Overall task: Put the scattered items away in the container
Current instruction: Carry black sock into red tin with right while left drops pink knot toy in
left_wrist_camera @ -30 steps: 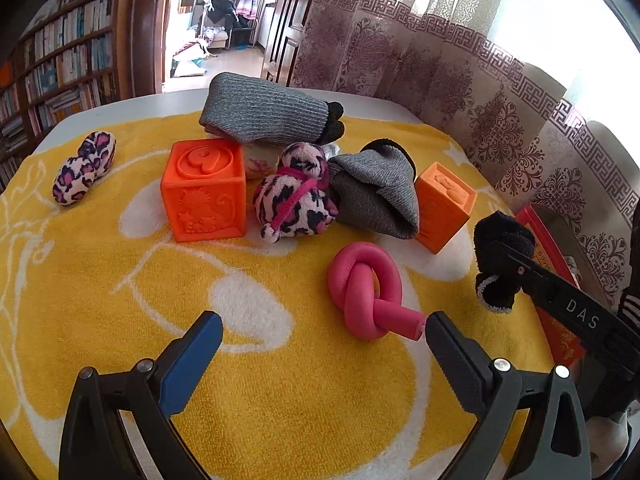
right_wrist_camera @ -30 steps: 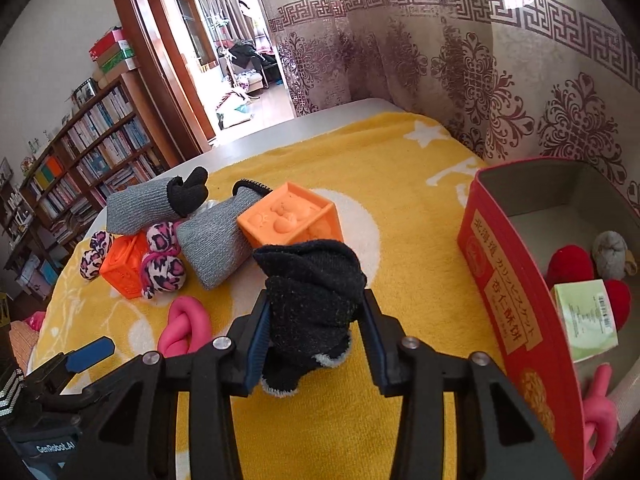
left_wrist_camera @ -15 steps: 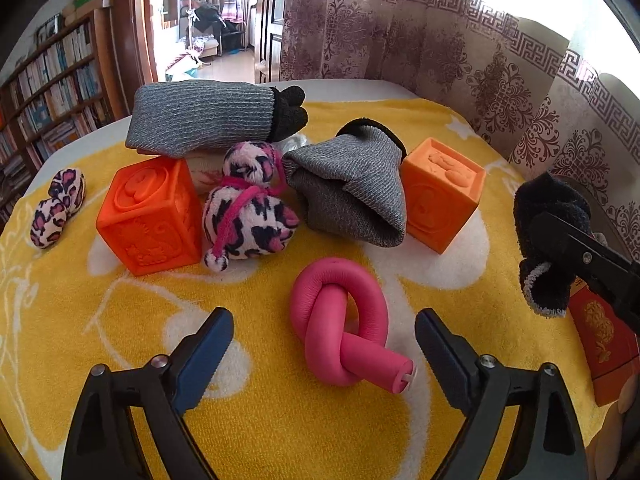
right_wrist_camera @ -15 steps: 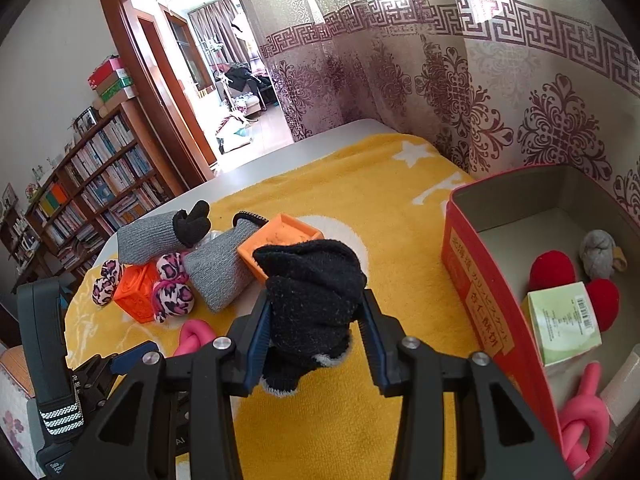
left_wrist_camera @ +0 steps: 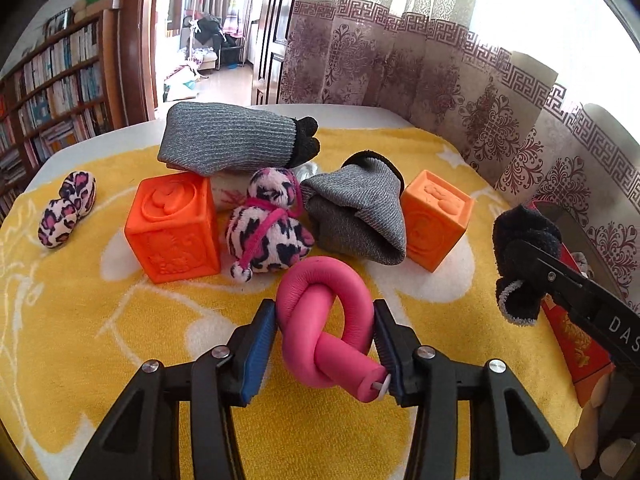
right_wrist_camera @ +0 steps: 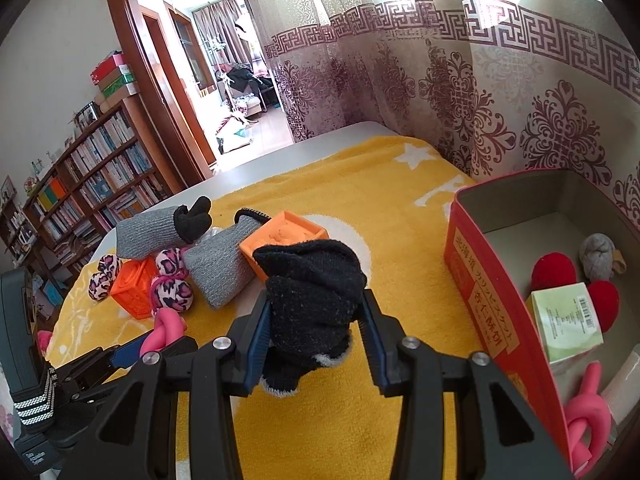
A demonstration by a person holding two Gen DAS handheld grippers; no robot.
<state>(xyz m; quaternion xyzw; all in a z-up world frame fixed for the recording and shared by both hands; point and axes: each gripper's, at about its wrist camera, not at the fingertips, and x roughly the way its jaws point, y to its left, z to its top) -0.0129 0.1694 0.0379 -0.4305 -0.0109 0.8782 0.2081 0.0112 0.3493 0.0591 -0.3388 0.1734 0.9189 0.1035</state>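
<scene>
My left gripper (left_wrist_camera: 325,340) is shut on a pink knotted foam tube (left_wrist_camera: 326,314) that lies on the yellow towel (left_wrist_camera: 80,320). My right gripper (right_wrist_camera: 316,336) is shut on a black sock (right_wrist_camera: 312,288) and holds it above the towel, left of the red box (right_wrist_camera: 484,308). The sock and right gripper also show in the left wrist view (left_wrist_camera: 520,256). The pink tube shows in the right wrist view (right_wrist_camera: 164,328).
Two orange cubes (left_wrist_camera: 174,226) (left_wrist_camera: 434,220), two grey socks (left_wrist_camera: 228,142) (left_wrist_camera: 356,212) and two leopard plush pieces (left_wrist_camera: 268,228) (left_wrist_camera: 66,210) lie on the towel. The red box holds red balls (right_wrist_camera: 554,272), a green carton (right_wrist_camera: 568,320), a grey ball (right_wrist_camera: 598,254) and a pink tube (right_wrist_camera: 588,404). Curtains hang behind.
My left gripper moved forward and closed its fingers on the pink knotted tube. My right gripper, still holding the black sock, drifted toward the red box.
</scene>
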